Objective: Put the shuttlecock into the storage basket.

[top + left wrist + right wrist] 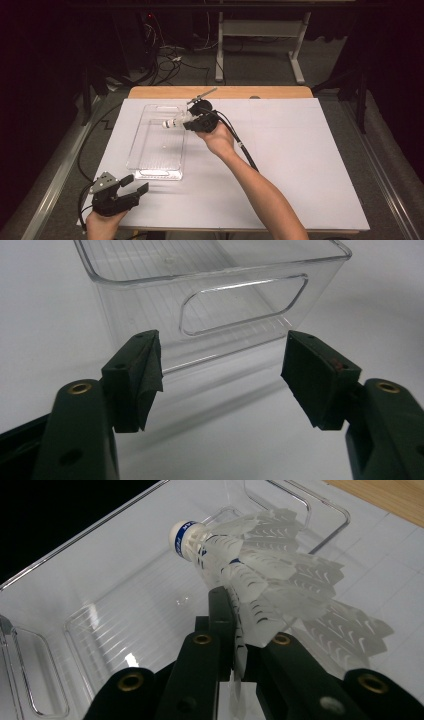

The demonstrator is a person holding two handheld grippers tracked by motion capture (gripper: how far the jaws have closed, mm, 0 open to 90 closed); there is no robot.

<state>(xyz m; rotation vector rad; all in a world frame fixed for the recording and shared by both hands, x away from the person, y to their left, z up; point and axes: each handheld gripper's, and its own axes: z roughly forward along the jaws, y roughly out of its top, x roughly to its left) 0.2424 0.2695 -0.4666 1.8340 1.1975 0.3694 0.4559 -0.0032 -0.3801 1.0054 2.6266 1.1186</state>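
Observation:
A white feather shuttlecock (250, 570) with a blue-banded cork tip is pinched by its skirt in my right gripper (239, 630), jaws shut on the feathers. In the high view that right gripper (192, 121) hovers over the far right rim of a clear plastic bin (137, 145), with the shuttlecock (175, 121) pointing left over the bin's inside. My left gripper (136, 185) rests near the table's front left corner, jaws wide open with nothing between them. In the left gripper view the left gripper (222, 377) faces the bin's near end wall (235, 305) with its cut-out handle.
A white sheet (300, 165) covers the wooden table (160, 92). The right gripper's black cable (240, 145) runs along the forearm. Beyond the table stand a white desk frame (260, 35) and loose cables (170, 57) on the floor.

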